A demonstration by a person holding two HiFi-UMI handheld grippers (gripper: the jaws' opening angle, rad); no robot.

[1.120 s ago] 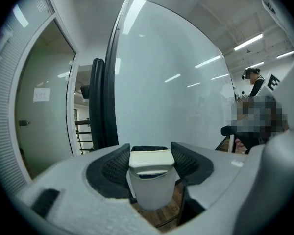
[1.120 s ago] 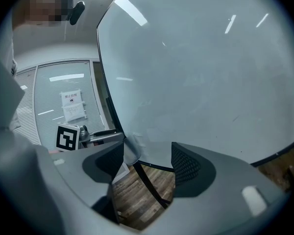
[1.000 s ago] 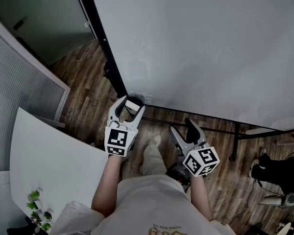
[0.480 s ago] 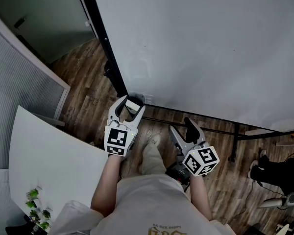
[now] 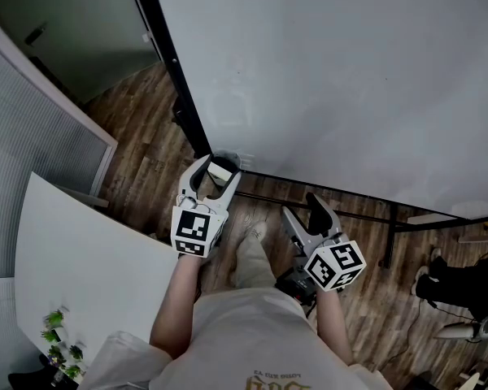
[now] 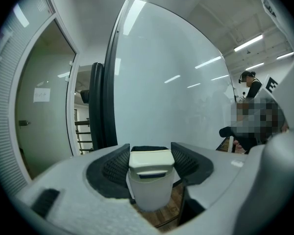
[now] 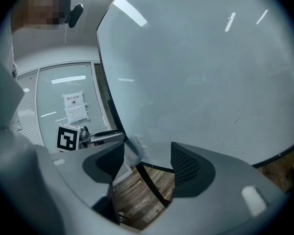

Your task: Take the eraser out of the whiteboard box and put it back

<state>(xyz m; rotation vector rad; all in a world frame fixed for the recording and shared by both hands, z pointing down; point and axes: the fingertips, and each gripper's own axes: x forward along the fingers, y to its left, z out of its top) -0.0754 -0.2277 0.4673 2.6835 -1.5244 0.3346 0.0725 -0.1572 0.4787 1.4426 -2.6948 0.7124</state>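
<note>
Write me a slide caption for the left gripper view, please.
Left tongs clasp a white eraser at the top of its translucent box, before a large whiteboard.

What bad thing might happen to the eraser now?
The left gripper pinches the eraser only by its sides, so it might slip and drop past the box onto the wood floor. The box looks barely wider than the eraser, so a tilted eraser might snag on its rim.
</note>
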